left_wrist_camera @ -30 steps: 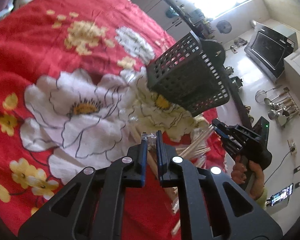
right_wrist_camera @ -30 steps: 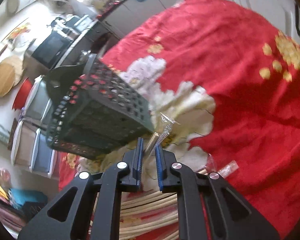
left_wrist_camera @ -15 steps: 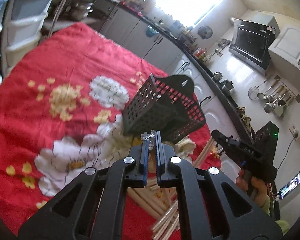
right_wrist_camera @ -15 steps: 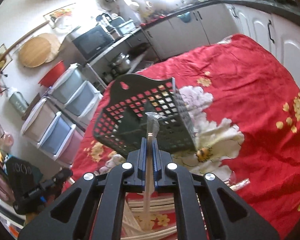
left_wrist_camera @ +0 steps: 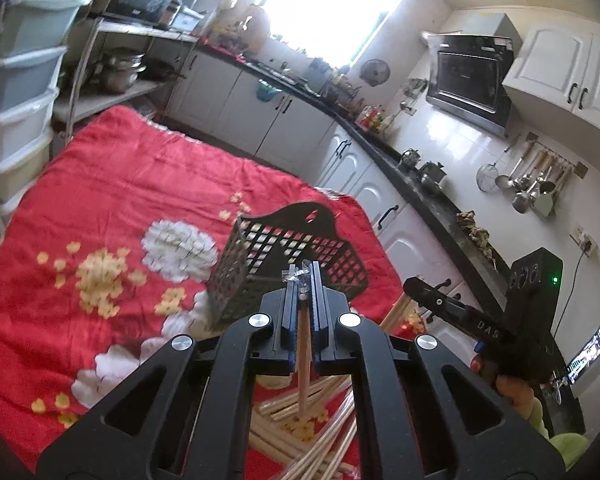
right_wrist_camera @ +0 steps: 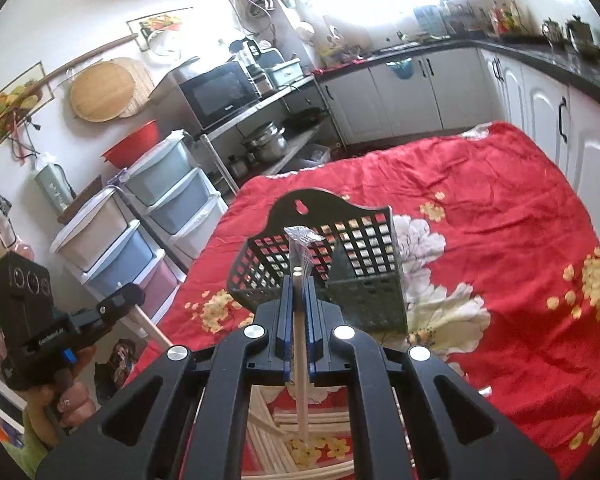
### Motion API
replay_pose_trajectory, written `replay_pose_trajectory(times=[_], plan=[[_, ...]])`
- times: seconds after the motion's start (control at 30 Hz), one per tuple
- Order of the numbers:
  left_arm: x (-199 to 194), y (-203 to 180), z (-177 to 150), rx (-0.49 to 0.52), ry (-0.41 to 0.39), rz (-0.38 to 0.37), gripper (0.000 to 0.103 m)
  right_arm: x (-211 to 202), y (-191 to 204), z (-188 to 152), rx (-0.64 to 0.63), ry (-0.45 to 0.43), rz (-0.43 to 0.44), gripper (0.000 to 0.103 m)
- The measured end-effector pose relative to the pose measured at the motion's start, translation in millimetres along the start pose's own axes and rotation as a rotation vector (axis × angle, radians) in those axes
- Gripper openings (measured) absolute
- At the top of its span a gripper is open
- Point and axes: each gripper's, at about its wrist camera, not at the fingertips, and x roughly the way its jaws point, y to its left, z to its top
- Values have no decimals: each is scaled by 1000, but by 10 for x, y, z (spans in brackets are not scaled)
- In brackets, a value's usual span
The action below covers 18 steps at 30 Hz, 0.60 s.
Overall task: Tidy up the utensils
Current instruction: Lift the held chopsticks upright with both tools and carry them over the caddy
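A black lattice utensil basket (left_wrist_camera: 288, 264) (right_wrist_camera: 340, 268) stands on the red flowered cloth (left_wrist_camera: 112, 208) (right_wrist_camera: 480, 216). My left gripper (left_wrist_camera: 303, 280) is shut on a wrapped wooden chopstick (left_wrist_camera: 303, 360), lifted just in front of the basket. My right gripper (right_wrist_camera: 298, 280) is shut on another wrapped chopstick (right_wrist_camera: 300, 360), its crinkled clear wrapper tip (right_wrist_camera: 302, 236) sticking up before the basket. A pile of wrapped chopsticks (left_wrist_camera: 300, 432) (right_wrist_camera: 284, 440) lies on the cloth under both grippers. Each view also shows the other gripper held in a hand, the right gripper (left_wrist_camera: 412, 284) and the left gripper (right_wrist_camera: 134, 294).
Plastic drawer units (right_wrist_camera: 140, 216) stand left of the table, a shelf with a microwave (right_wrist_camera: 220, 94) and pots behind them. White cabinets under a dark counter (left_wrist_camera: 400, 160) run along the right side. An oven (left_wrist_camera: 472, 76) and hanging ladles (left_wrist_camera: 528, 184) are on the wall.
Both grippers have risen and rolled upright with their chopsticks pinched, so the views now look over the basket into the kitchen. The basket appears lower and smaller.
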Motion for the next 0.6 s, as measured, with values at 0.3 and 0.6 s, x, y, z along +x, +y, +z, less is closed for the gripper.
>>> replay_pose_trajectory(times=[0.3, 0.6], plan=[[-52, -358, 305, 98, -75, -15, 2, -206, 176, 250, -77, -87, -4, 6], [-142, -651, 659, 187, -170, 6, 2, -360, 285, 523, -121, -173, -15, 6]])
